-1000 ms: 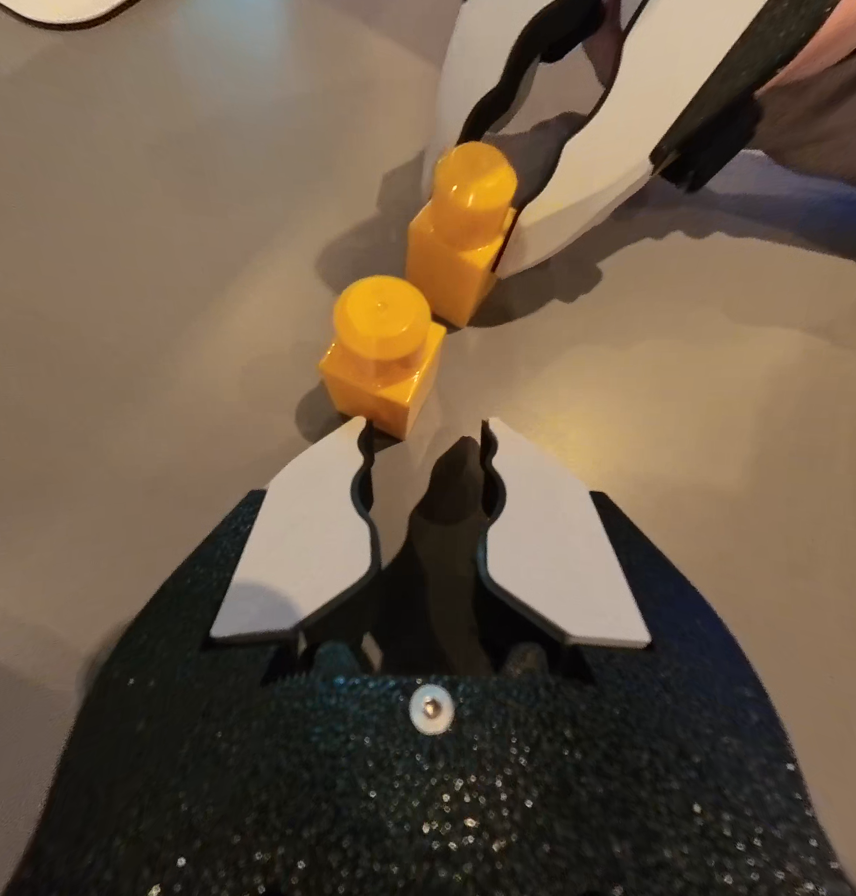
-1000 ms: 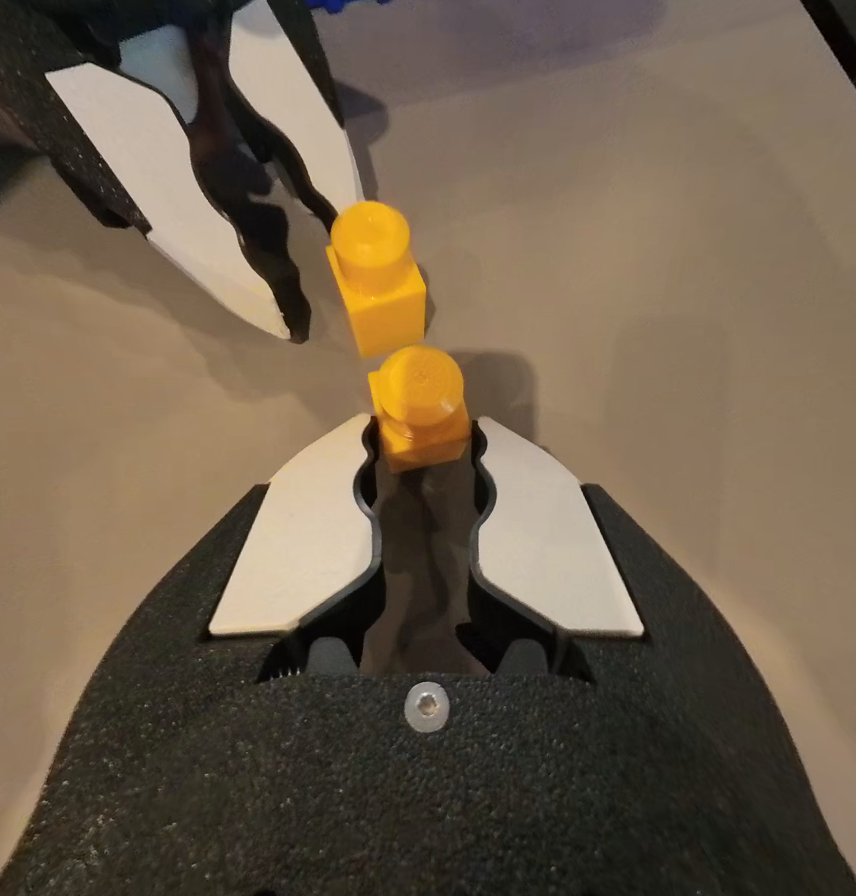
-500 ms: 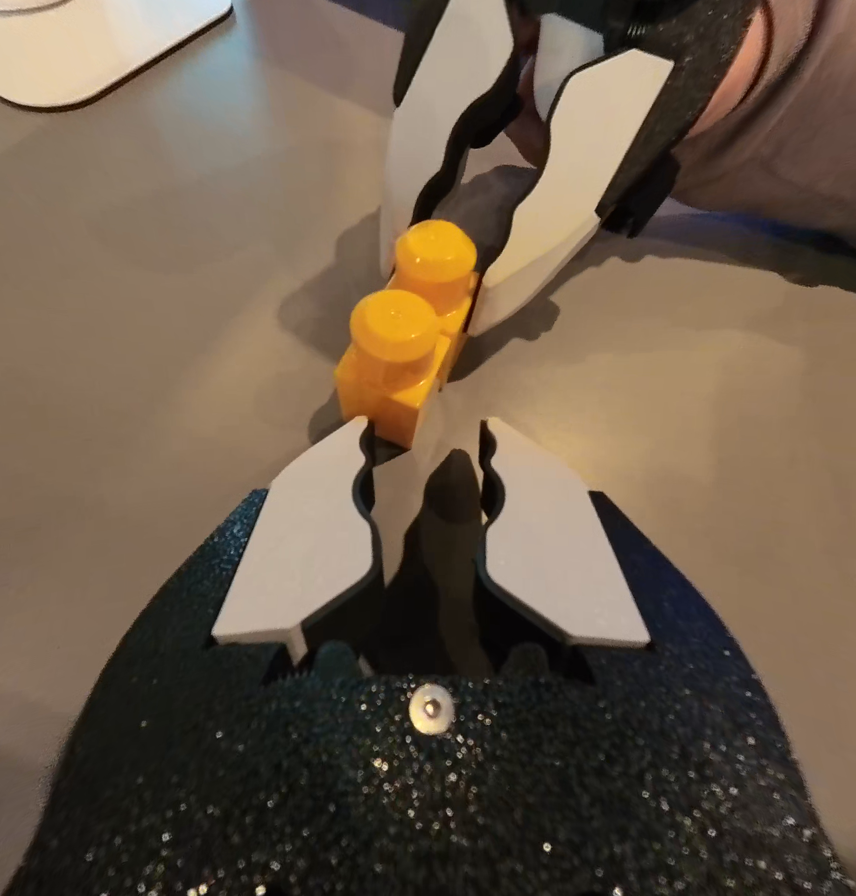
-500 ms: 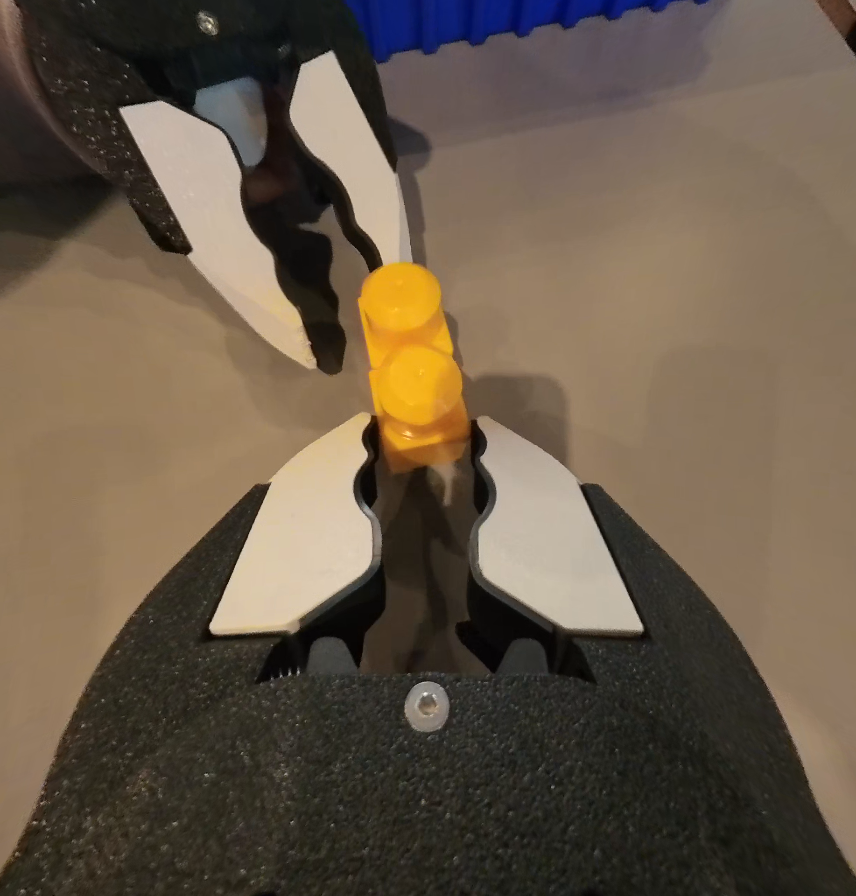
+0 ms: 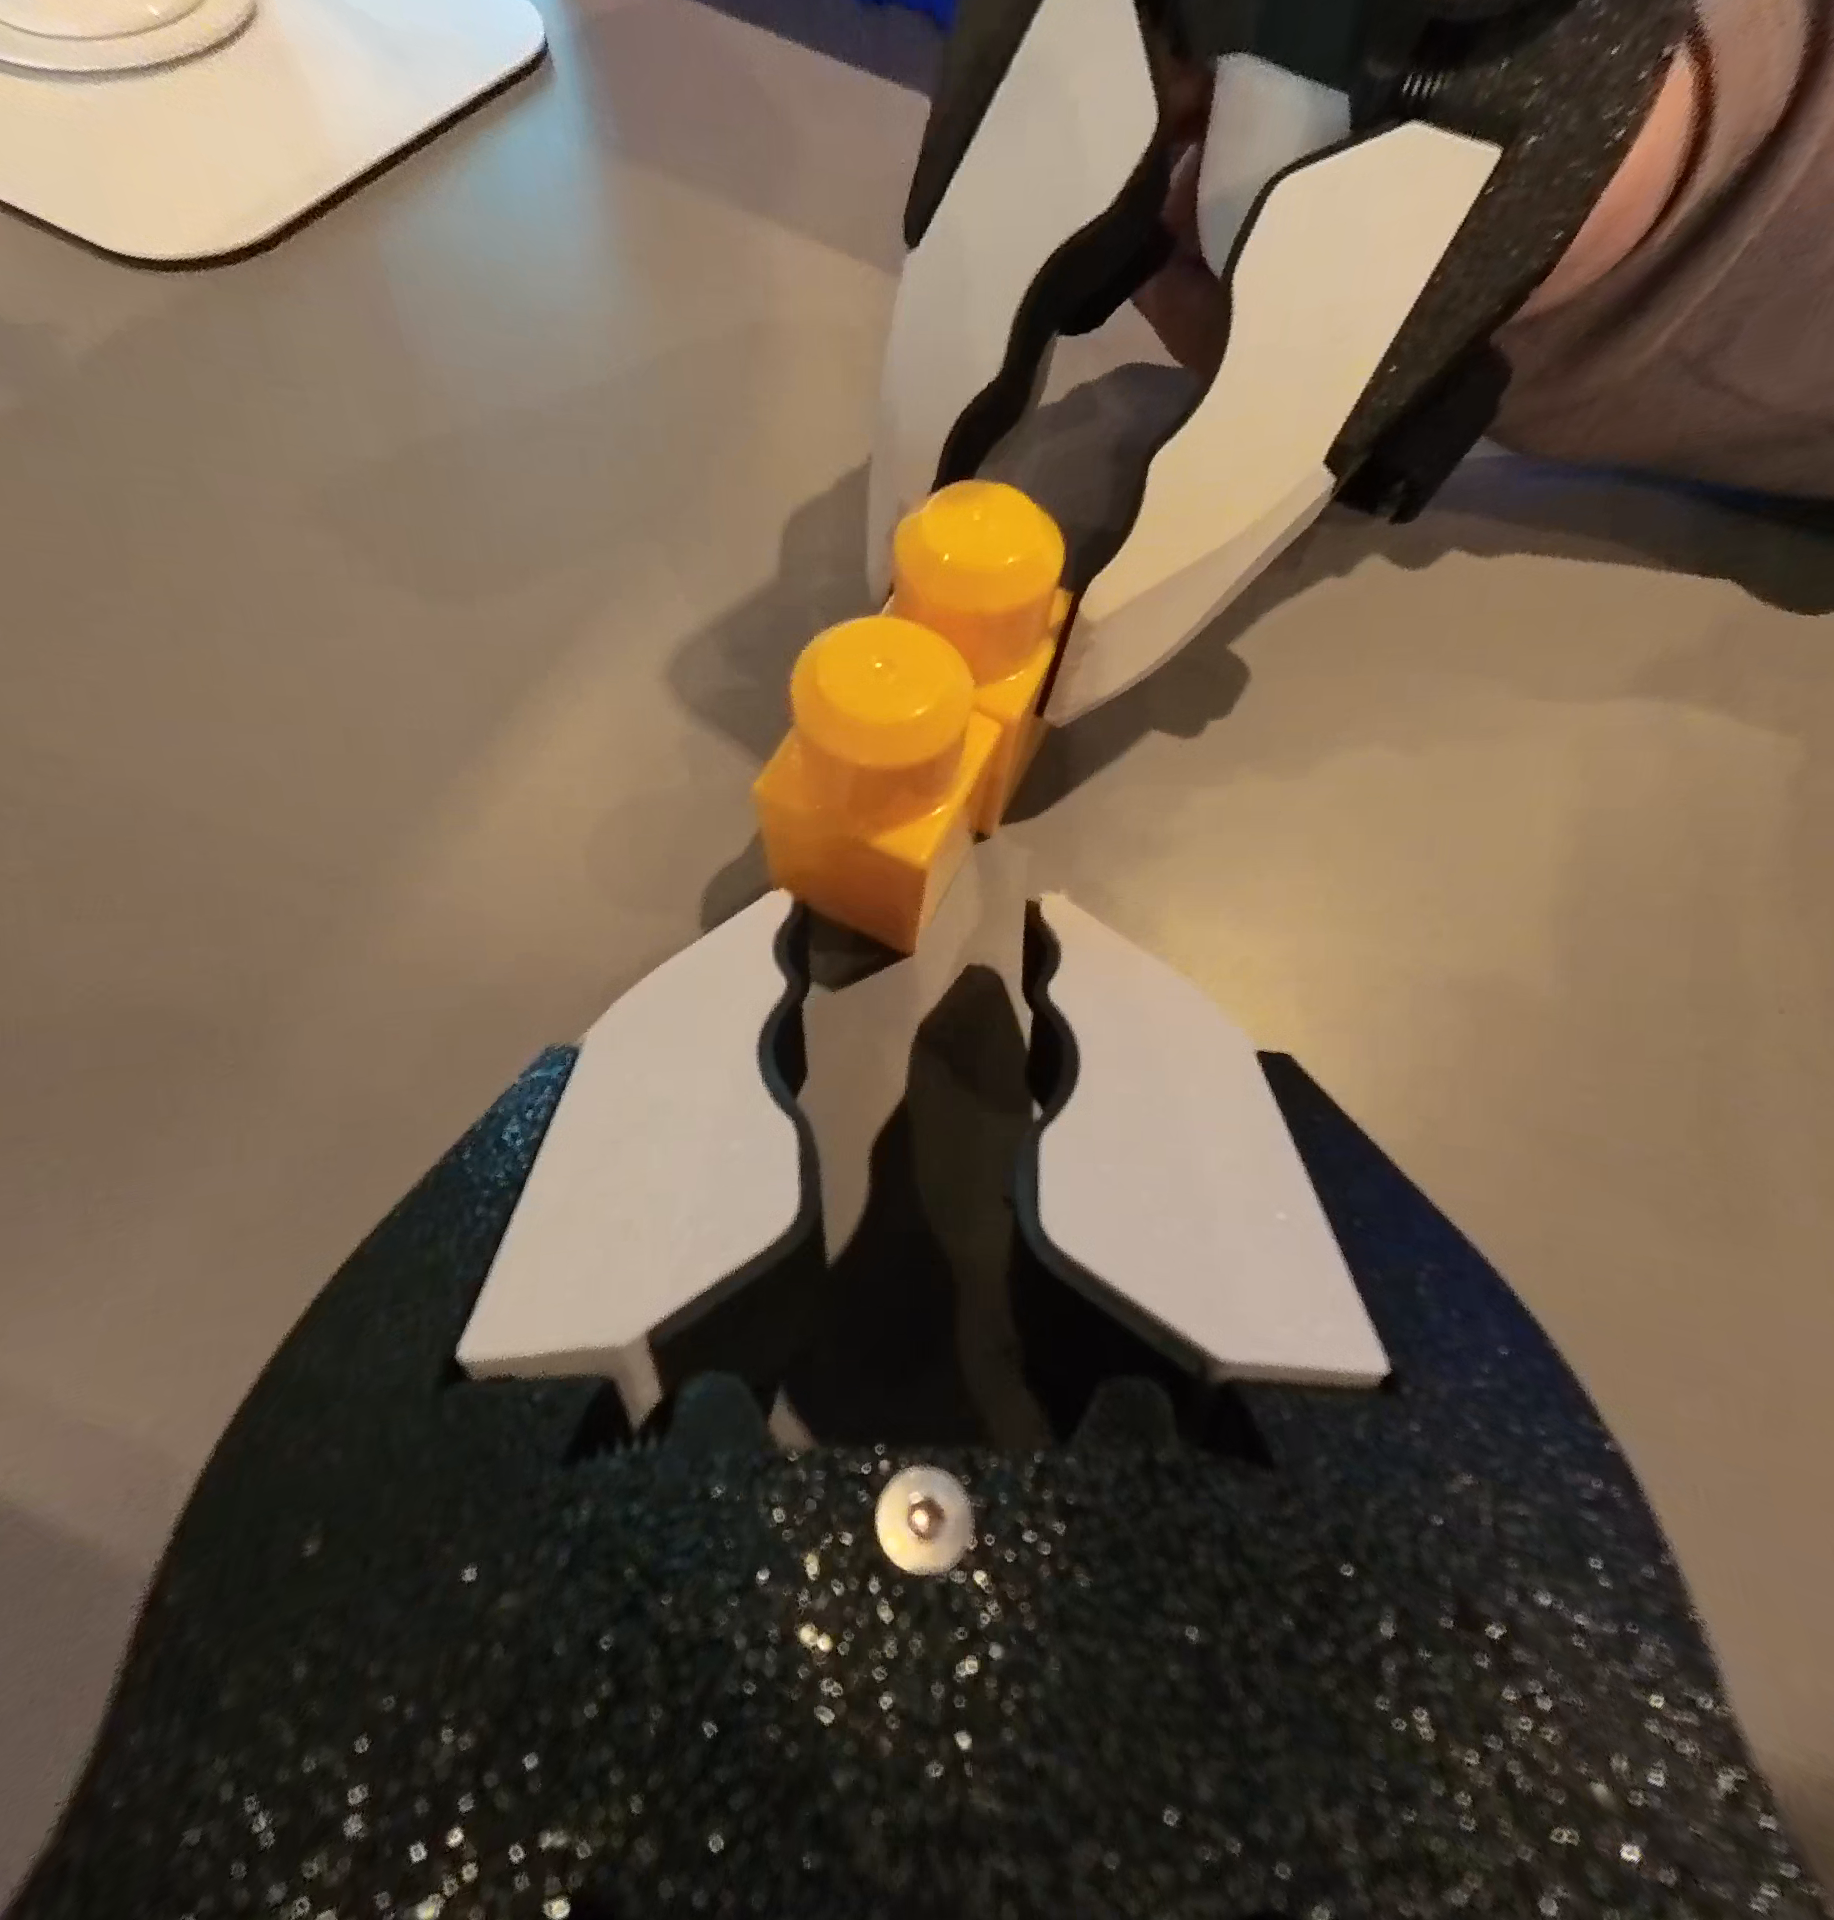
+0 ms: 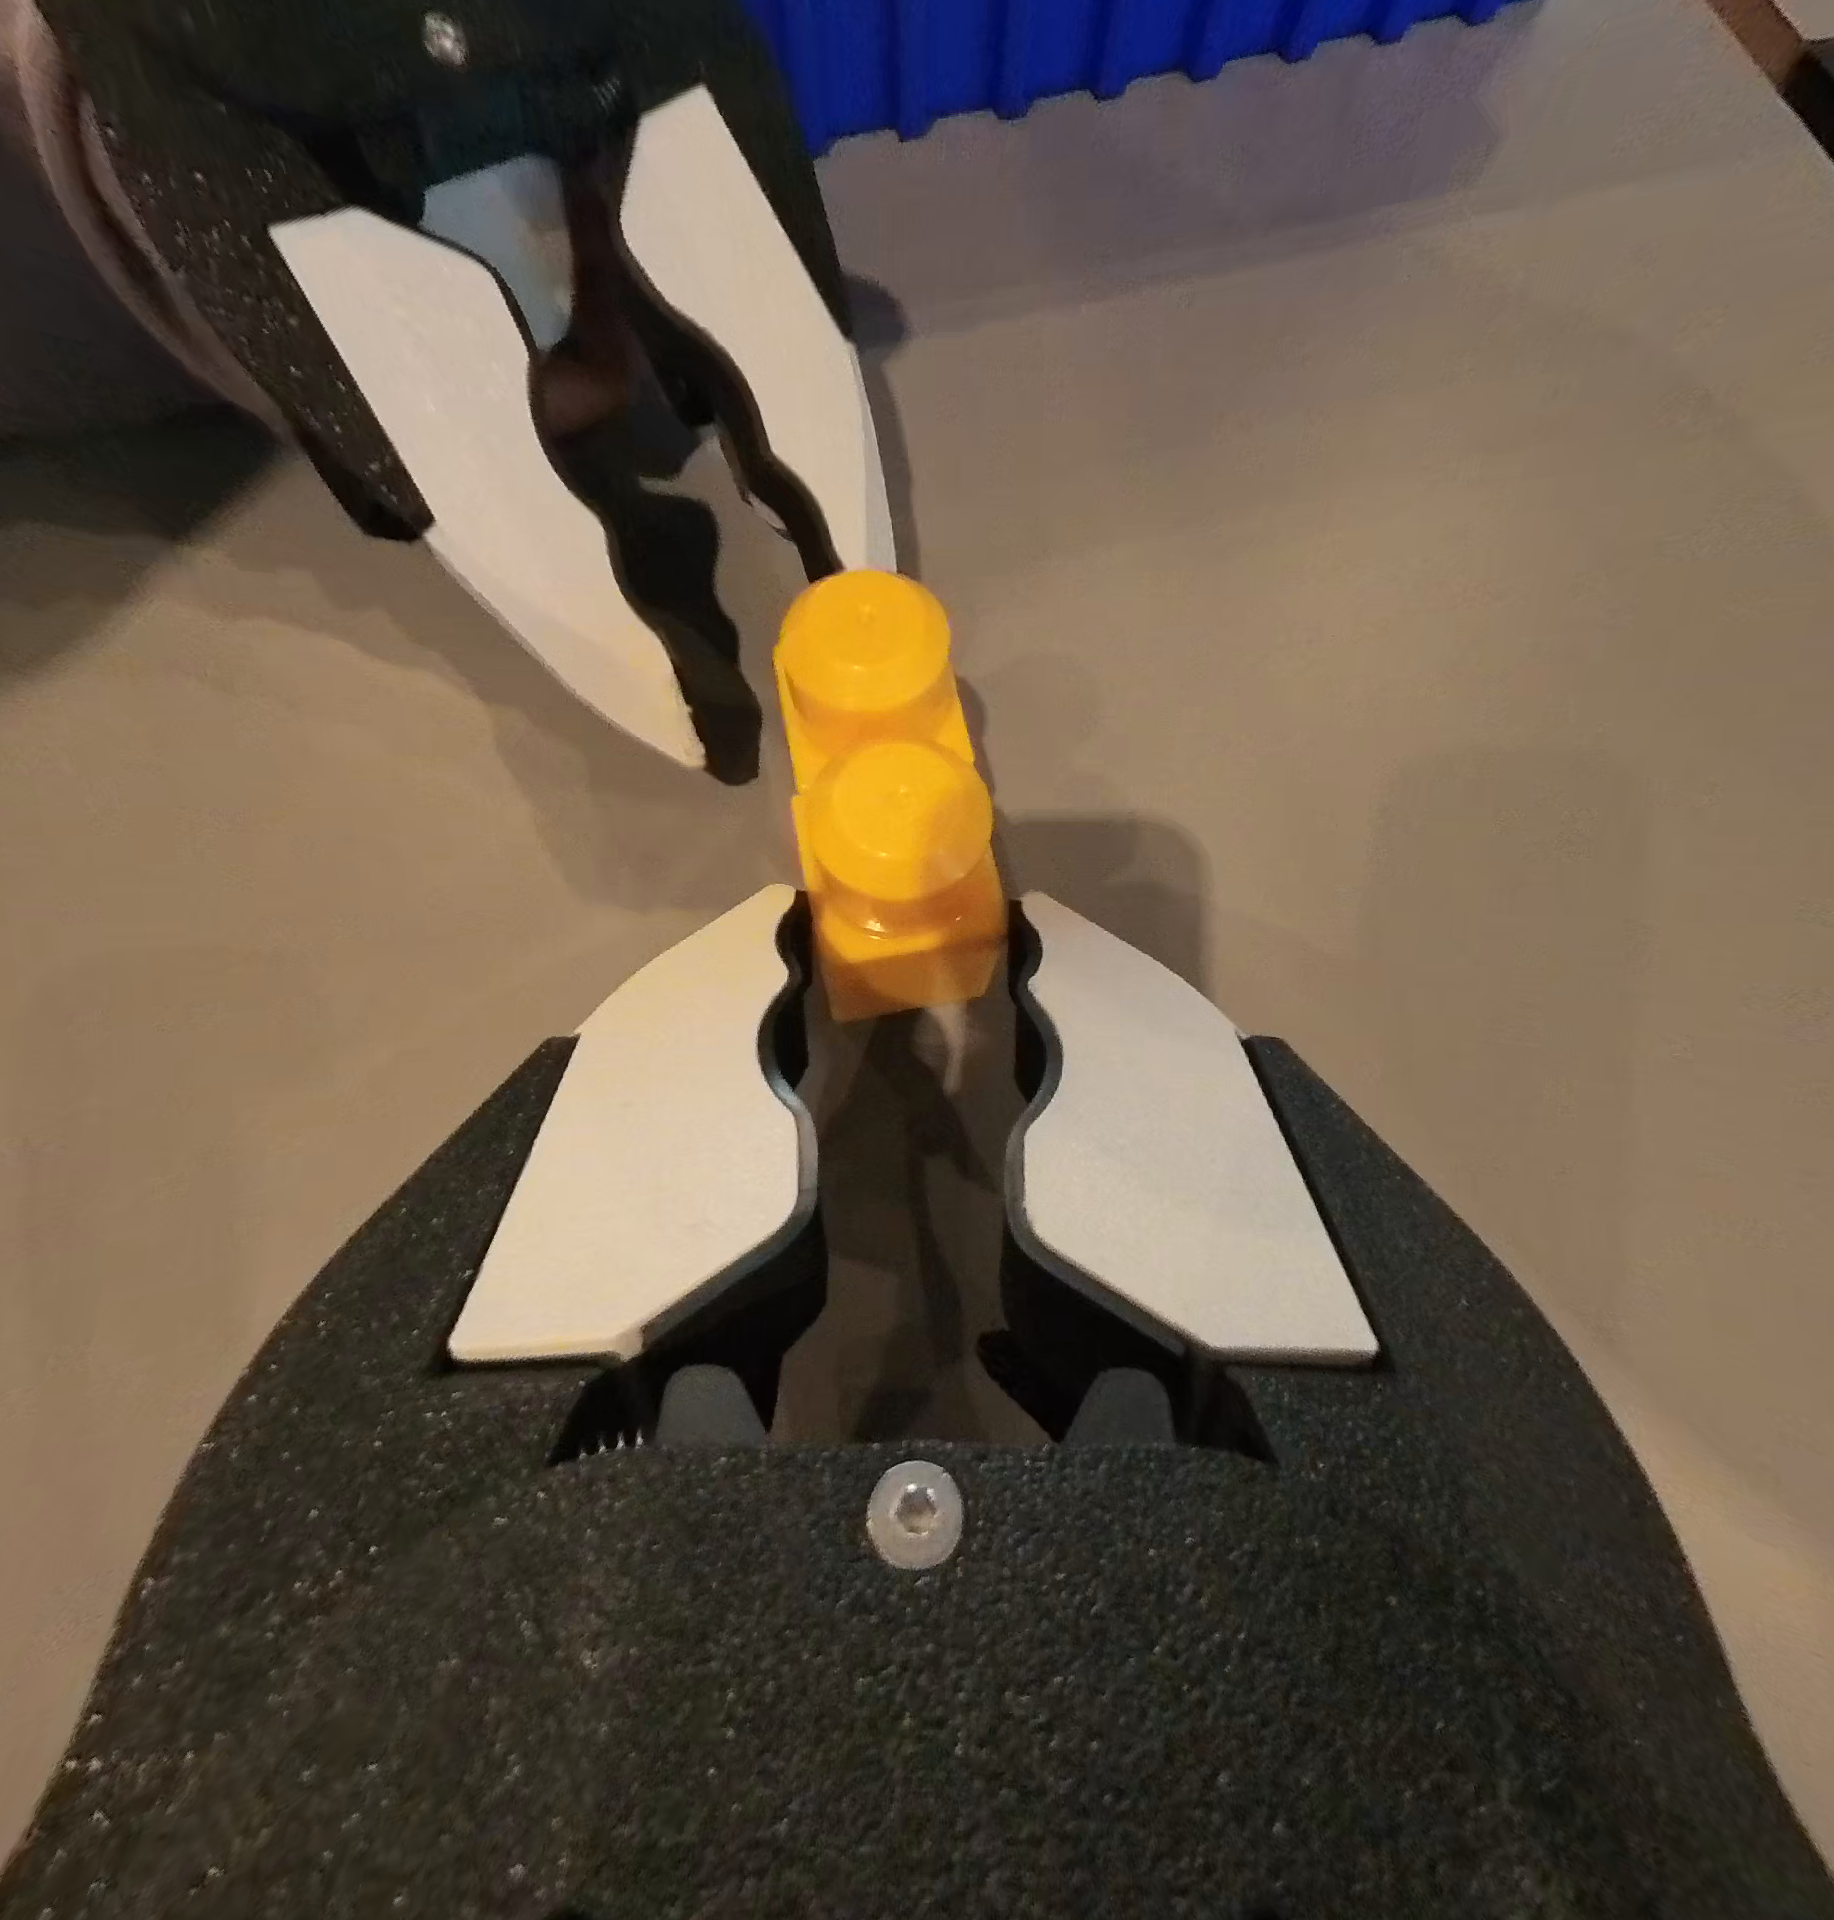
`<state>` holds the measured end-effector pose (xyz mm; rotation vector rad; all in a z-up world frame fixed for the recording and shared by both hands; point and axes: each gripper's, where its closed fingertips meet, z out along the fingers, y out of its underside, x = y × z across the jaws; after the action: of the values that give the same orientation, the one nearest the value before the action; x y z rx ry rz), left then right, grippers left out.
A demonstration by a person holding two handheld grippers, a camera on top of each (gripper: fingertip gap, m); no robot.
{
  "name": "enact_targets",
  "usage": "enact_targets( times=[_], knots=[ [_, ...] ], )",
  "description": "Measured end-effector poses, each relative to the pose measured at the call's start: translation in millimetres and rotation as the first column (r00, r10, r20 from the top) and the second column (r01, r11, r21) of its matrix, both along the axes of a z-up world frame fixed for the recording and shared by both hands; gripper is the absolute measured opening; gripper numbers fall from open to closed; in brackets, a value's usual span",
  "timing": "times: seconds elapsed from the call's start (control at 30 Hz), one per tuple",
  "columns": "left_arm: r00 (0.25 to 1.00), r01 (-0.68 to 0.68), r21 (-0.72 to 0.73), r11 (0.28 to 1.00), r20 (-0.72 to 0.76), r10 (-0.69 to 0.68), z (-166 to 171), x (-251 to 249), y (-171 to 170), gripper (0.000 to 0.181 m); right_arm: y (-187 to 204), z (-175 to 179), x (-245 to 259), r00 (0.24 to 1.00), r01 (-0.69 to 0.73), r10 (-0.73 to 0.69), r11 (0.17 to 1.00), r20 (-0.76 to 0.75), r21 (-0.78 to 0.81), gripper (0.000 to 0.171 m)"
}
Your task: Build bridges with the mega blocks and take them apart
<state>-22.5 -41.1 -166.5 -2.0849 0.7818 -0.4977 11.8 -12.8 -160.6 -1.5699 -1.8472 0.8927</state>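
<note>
Two orange one-stud blocks stand side by side and touching on the grey table. My right gripper (image 6: 908,914) is shut on the nearer orange block (image 6: 902,894). The other orange block (image 6: 866,665) stands just beyond it. In the left wrist view my left gripper (image 5: 913,914) is open, and its left fingertip (image 5: 767,920) touches a corner of the near block (image 5: 871,810). The block behind it (image 5: 980,582) sits between the fingers of the right gripper (image 5: 986,665). The left gripper (image 6: 778,655) also shows in the right wrist view, beside the far block.
A white flat board (image 5: 217,135) lies at the far left in the left wrist view. A blue ribbed bin (image 6: 1100,62) stands at the back in the right wrist view. A person's sleeve (image 5: 1723,312) is behind the right gripper. About 5 cm separates my left fingertips from my right.
My right gripper has carried its orange block toward the other one. The gap between the two blocks has closed and they now touch. The left gripper has stayed open at its block.
</note>
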Motion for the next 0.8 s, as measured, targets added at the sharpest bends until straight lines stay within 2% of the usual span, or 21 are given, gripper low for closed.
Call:
enact_targets(
  times=[0.8],
  knots=[
    [0.999, 0.033, -0.017, 0.999, -0.003, -0.033, -4.1, 6.3, -2.5, 0.039, 0.6, -0.4, -1.9, 1.0, -0.003, 0.003, 1.0, -0.023, -0.013, 0.036]
  ],
)
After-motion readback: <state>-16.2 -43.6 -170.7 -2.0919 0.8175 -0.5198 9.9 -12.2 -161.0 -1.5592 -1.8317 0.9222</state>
